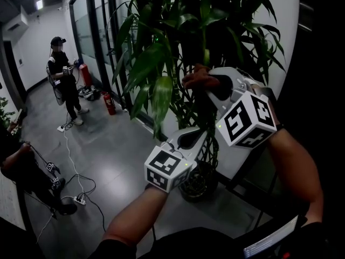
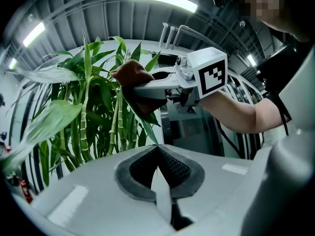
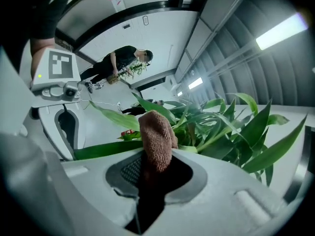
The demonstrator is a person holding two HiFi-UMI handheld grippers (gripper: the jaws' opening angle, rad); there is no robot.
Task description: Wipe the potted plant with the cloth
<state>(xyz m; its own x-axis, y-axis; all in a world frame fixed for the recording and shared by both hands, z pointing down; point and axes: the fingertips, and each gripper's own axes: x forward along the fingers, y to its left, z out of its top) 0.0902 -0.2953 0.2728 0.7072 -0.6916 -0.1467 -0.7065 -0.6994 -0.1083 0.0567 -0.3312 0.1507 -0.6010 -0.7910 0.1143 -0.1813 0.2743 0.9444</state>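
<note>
The potted plant (image 1: pixel 178 42) stands on the floor, its stalks and long leaves rising high. The right gripper (image 1: pixel 211 86) reaches into the plant's upper foliage, clamped on the brown cloth (image 1: pixel 195 79), which bulges past the jaws among the leaves. The left gripper (image 1: pixel 185 138) sits lower, beside the plant's stalks, closed and empty. The wipe probably goes best from stem to tip with light pressure, since a thin leaf (image 3: pixel 113 149) bends away easily.
</note>
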